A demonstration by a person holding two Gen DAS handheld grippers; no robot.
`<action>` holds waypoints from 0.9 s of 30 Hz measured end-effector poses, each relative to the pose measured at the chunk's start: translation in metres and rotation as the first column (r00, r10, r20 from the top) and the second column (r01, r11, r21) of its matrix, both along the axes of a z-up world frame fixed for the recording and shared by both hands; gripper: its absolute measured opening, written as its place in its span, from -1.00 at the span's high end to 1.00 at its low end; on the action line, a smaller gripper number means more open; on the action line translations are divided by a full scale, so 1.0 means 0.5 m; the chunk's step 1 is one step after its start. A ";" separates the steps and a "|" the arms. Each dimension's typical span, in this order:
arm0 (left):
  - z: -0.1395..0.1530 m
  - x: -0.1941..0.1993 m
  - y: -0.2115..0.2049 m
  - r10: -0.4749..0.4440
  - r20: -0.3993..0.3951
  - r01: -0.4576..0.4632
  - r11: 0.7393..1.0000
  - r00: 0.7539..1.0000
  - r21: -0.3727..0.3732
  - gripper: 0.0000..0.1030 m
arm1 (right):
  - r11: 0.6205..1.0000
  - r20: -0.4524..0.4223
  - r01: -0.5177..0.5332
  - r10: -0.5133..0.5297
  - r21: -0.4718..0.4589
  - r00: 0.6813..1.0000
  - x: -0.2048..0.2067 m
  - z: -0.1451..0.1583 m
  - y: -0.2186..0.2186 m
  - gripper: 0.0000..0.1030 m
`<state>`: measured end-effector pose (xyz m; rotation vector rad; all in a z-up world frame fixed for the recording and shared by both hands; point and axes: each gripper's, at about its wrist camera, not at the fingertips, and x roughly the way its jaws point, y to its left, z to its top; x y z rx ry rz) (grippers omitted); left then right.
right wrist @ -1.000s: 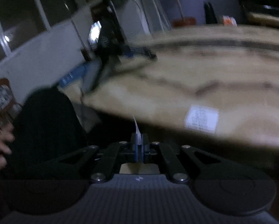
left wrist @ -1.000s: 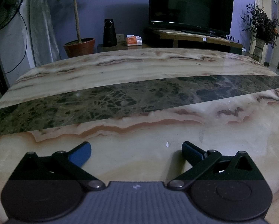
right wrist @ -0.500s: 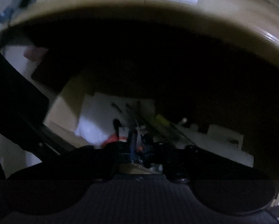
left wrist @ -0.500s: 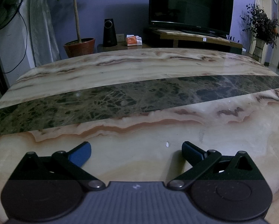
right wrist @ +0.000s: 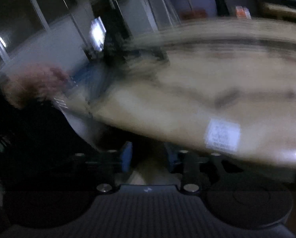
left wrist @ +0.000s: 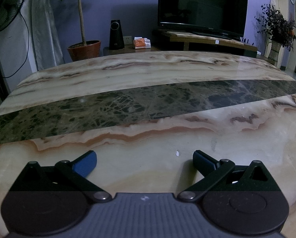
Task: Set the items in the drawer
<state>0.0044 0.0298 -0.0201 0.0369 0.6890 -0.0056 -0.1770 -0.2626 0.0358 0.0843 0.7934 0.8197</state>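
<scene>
While the left gripper [left wrist: 145,159] sits low over the marble table [left wrist: 148,73], jaws spread wide and empty, the surface shows a dark green band [left wrist: 128,107] between cream slabs. Behind: TV [left wrist: 202,4], speaker [left wrist: 116,34], potted plant [left wrist: 84,49], fan [left wrist: 7,4]. Right gripper [right wrist: 149,155] at the table edge, heavily blurred, jaws parted, nothing visibly held. White sticker [right wrist: 223,134] on the tabletop. Drawer and items: can't tell from here.

No drawer or items discernible, blurred.

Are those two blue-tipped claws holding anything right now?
No. The left gripper sits open over the marble table. The right gripper, though blurred, shows parted fingers with nothing between.
</scene>
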 end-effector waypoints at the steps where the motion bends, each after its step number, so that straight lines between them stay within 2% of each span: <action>1: 0.000 0.000 0.000 0.000 0.000 0.000 1.000 1.000 0.000 -0.99 | 0.999 0.031 0.013 -0.014 0.041 0.999 0.006 0.028 -0.011 -0.10; 4: 0.000 0.000 0.000 0.000 0.000 0.000 1.000 1.000 0.000 -0.99 | 0.986 0.122 0.043 -0.064 0.164 0.991 0.023 0.114 -0.045 -0.38; 5: 0.000 0.000 0.000 0.000 0.000 0.000 1.000 1.000 0.000 -0.99 | 0.977 0.150 0.051 -0.083 0.205 0.985 0.029 0.142 -0.056 -0.60; 6: 0.000 0.000 0.000 0.000 0.000 0.000 1.000 1.000 0.000 -0.99 | 0.977 0.192 0.107 -0.142 0.184 0.971 0.044 0.151 -0.058 -0.90; 7: 0.000 0.000 0.000 0.000 0.000 0.000 1.000 1.000 0.000 -0.99 | 0.973 0.235 0.164 -0.200 0.165 0.951 0.059 0.160 -0.060 -1.00; 10: 0.000 0.000 0.000 0.000 0.000 0.000 1.000 1.000 0.000 -0.99 | 0.947 0.263 0.307 -0.320 0.090 0.910 0.130 0.154 -0.056 -1.00; 15: 0.000 0.000 0.000 0.000 0.000 0.000 1.000 1.000 0.000 -0.99 | 0.908 0.164 0.410 -0.394 -0.083 0.905 0.233 0.087 -0.025 -1.00; 17: 0.000 0.000 0.000 0.000 0.000 0.000 1.000 1.000 0.000 -0.99 | 0.885 0.112 0.435 -0.421 -0.167 0.900 0.262 0.064 -0.018 -1.00; 21: 0.000 0.000 0.000 0.000 0.000 0.000 1.000 1.000 0.000 -0.99 | 0.850 0.091 0.455 -0.448 -0.267 0.890 0.298 0.036 0.001 -1.00; 27: 0.000 0.000 0.000 0.000 0.000 0.000 1.000 1.000 0.000 -0.99 | 0.835 0.086 0.437 -0.434 -0.335 0.897 0.321 -0.009 0.032 -1.00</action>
